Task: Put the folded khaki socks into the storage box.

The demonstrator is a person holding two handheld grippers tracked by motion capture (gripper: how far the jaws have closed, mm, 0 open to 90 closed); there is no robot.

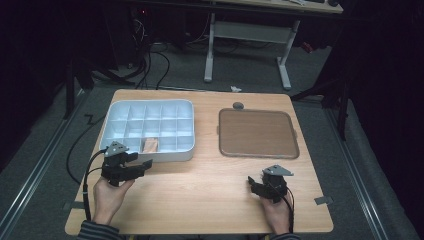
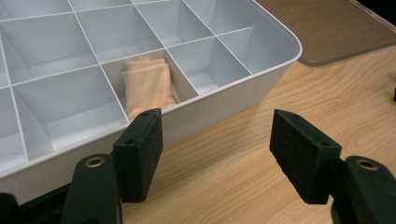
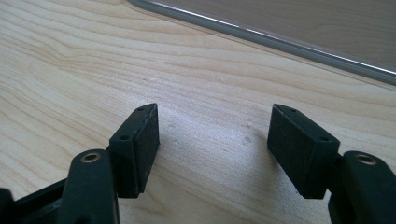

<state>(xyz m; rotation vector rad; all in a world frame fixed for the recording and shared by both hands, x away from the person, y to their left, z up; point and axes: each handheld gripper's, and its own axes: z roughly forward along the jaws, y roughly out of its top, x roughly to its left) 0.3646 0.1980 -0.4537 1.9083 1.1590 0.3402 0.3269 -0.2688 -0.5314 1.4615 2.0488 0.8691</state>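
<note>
The right hand-held gripper [image 3: 212, 140] holds its two black jaws apart with nothing between them above the bare wooden desk [image 3: 93, 65], near the brown lid [image 3: 327, 28].

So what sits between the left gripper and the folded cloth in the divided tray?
Only the tray's white front wall. In the left gripper view, the left gripper, jaws open and empty, stands over bare table just outside it; the peach cloth lies in the compartment behind.

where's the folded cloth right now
The folded cloth sits in a front-row compartment of the white divided tray, on the table's left in the high view, just beyond the left hand-held gripper.
</note>
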